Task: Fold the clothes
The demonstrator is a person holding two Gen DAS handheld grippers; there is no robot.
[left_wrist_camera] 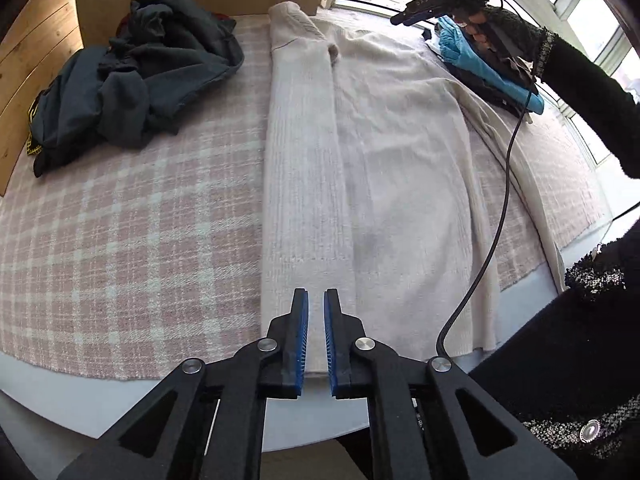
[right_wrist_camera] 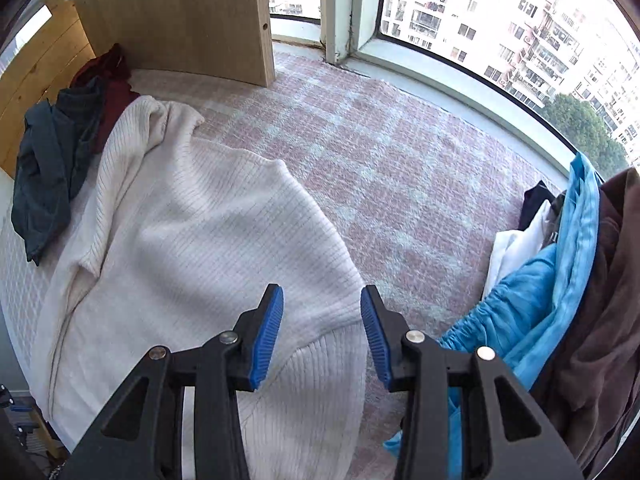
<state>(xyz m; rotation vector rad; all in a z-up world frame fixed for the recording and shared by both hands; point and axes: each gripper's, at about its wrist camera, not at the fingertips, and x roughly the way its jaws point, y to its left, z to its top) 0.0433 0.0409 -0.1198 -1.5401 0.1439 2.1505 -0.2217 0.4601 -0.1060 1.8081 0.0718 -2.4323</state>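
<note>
A cream ribbed knit sweater (left_wrist_camera: 400, 152) lay flat on the pink plaid cover, one long sleeve (left_wrist_camera: 300, 168) folded straight down over its body. The other sleeve seemed folded in along the opposite edge, though the distortion made that unclear.

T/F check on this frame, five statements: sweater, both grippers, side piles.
1. The cream sweater lies flat on the pink plaid blanket. True.
2. The left gripper grips the sweater. False: nothing sits between its narrowly parted pads.
3. The right gripper is open and empty. True.
4. The blue garment lies on top of the sweater. False: it sits in a separate pile beside it.
5. The dark grey clothes are folded neatly. False: they are crumpled in a heap.
</note>
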